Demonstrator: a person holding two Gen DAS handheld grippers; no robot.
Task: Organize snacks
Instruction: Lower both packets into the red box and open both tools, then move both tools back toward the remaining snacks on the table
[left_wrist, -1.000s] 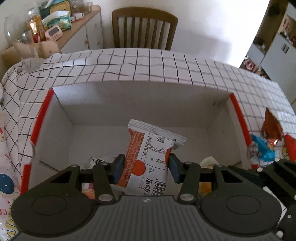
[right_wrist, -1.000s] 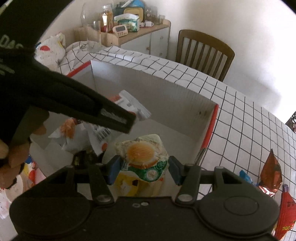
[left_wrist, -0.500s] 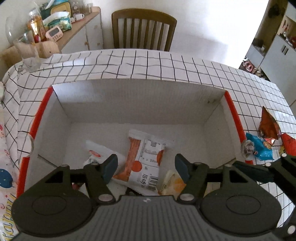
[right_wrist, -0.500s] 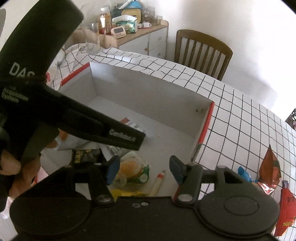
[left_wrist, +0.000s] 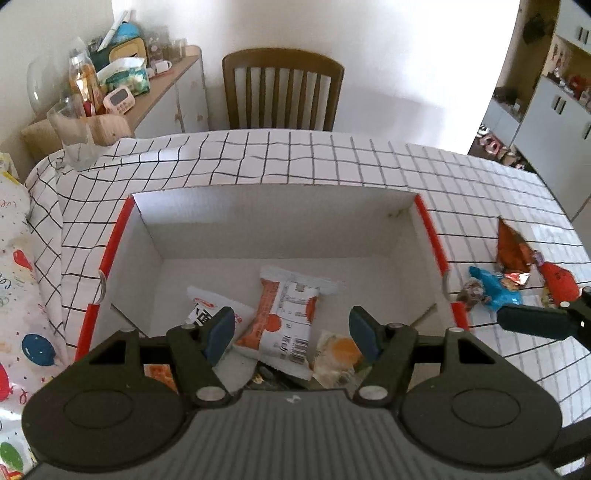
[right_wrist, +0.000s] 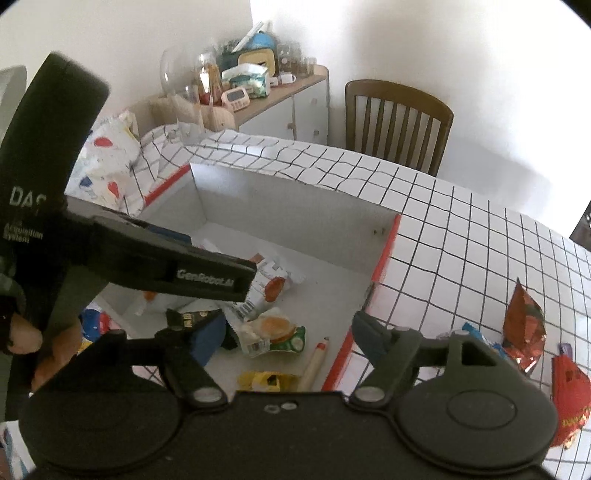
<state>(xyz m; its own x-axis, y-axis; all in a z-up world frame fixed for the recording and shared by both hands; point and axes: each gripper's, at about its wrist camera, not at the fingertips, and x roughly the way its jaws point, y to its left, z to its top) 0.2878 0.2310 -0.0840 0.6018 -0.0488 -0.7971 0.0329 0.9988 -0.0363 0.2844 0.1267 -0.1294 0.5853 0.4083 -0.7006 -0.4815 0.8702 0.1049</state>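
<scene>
A white box with red edges (left_wrist: 428, 229) (right_wrist: 384, 254) stands on the checked tablecloth. Inside lie an orange-and-white packet (left_wrist: 284, 325) (right_wrist: 266, 288), a packet with an egg picture (left_wrist: 338, 354) (right_wrist: 273, 332) and other snacks. My left gripper (left_wrist: 291, 334) is open and empty above the box. My right gripper (right_wrist: 284, 339) is open and empty over the box's right side; its finger (left_wrist: 532, 321) shows in the left wrist view. On the cloth to the right lie a shiny red-brown bag (left_wrist: 511, 251) (right_wrist: 522, 317), a blue packet (left_wrist: 495, 288) and a red packet (left_wrist: 557, 280) (right_wrist: 569, 391).
A wooden chair (left_wrist: 282, 92) stands behind the table. A sideboard (left_wrist: 162, 96) with jars and a timer is at the back left. A glass (left_wrist: 72, 136) stands at the table's far left corner. A balloon-print bag (left_wrist: 18, 295) lies left of the box.
Both grippers opened and let go of their packets, which now lie in the box. Both grippers have pulled back and up from the box.
</scene>
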